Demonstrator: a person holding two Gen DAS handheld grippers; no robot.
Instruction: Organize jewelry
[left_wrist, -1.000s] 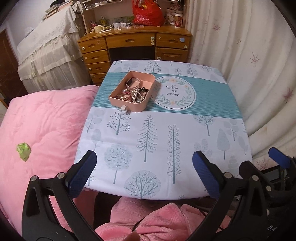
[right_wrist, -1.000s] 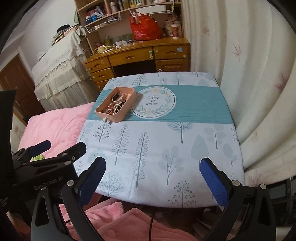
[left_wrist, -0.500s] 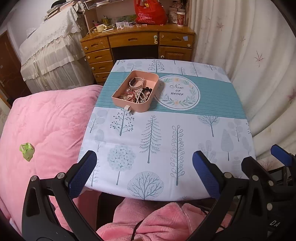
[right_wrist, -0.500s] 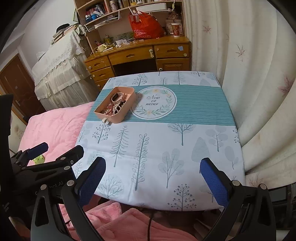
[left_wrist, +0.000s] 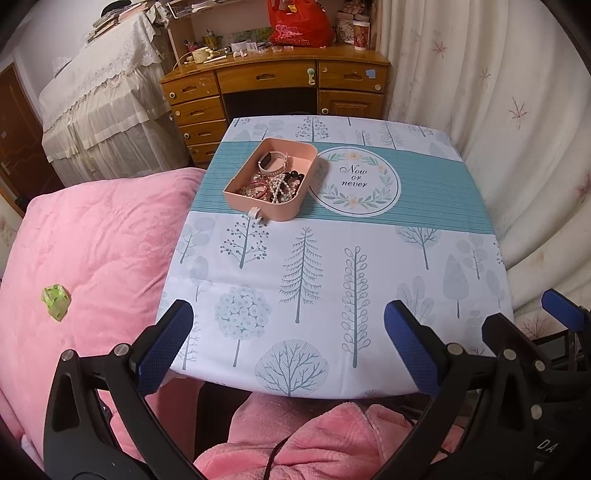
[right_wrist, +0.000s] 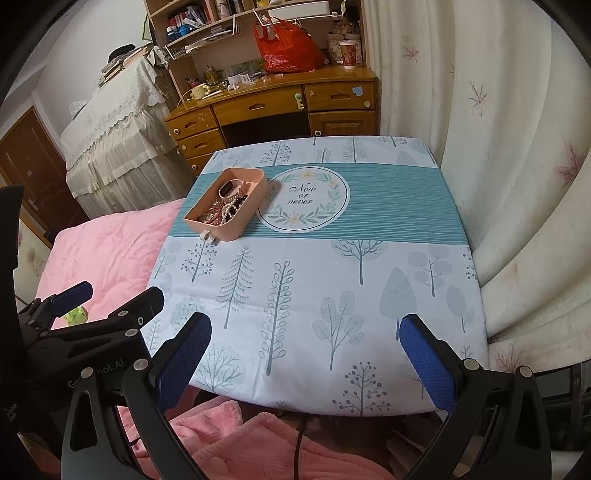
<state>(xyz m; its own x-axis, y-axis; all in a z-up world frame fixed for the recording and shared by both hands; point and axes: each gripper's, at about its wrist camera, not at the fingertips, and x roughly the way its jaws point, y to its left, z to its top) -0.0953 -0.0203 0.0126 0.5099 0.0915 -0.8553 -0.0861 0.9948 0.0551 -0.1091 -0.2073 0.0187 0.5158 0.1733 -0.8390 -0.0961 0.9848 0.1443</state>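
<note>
Left tongs (left_wrist: 284, 338): spread wide, blue pads far apart, nothing between them, hovering over the near edge of the worktop (left_wrist: 406, 258).
Right tongs (right_wrist: 304, 350): also wide open and holding nothing, at the near edge, just beside the left tongs.
Jewelry box (left_wrist: 271, 180): a pink open tray sitting on the teal band of the tree-print cloth, toward the far left of the worktop, well away from both tongs.
Jewelry (left_wrist: 275, 186): a jumbled pile inside the box; a pearl strand, dark beads and reddish bangles at the near end.
Watch (left_wrist: 272, 162): pale strap, dark face, lying at the far end of the box.
Round emblem (left_wrist: 355, 181): reads "Now or never", just right of the box.
Pink quilt (left_wrist: 92, 251): on the bed, left of the worktop.
</note>
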